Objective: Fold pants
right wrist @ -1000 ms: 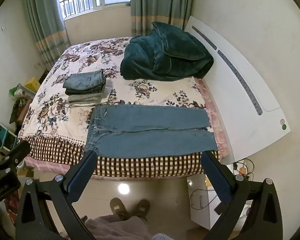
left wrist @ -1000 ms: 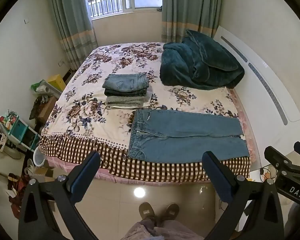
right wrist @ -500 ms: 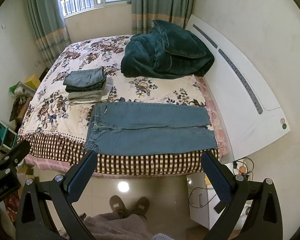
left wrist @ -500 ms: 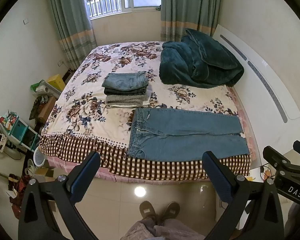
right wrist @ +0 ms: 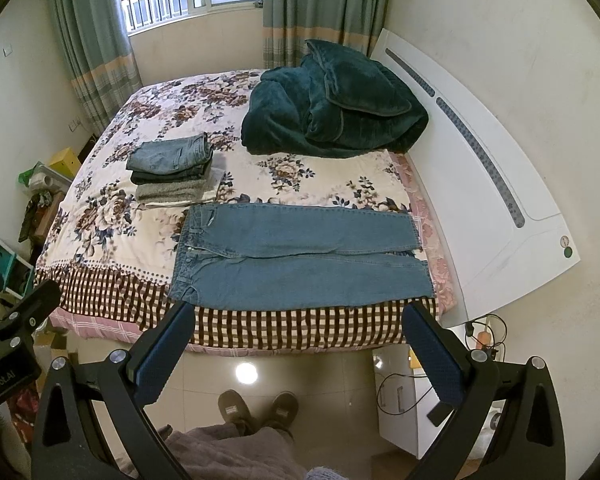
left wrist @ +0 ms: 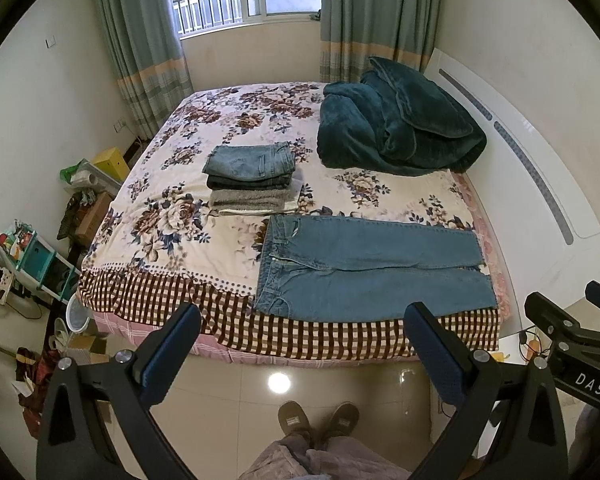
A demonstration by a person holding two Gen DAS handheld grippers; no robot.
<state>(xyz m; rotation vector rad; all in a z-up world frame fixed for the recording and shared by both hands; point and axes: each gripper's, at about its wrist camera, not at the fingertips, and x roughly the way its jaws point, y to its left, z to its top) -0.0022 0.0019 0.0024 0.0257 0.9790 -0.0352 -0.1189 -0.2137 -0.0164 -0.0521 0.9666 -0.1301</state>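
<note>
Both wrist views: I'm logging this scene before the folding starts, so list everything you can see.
jeans: one, blue, spread flat at the bed's near edge, waistband to the left
stack of folded clothes: one, blue denim over grey, just behind the waistband
blanket: one, dark teal, bunched at the headboard end
bed: one, floral sheet with brown check border
headboard: one, white, on the right
curtains: teal, either side of the window
clutter: mixed colours, floor left of the bed
slippered feet: two, on the tiled floor
left gripper: fingers open, holding nothing
right gripper: fingers open, holding nothing
</note>
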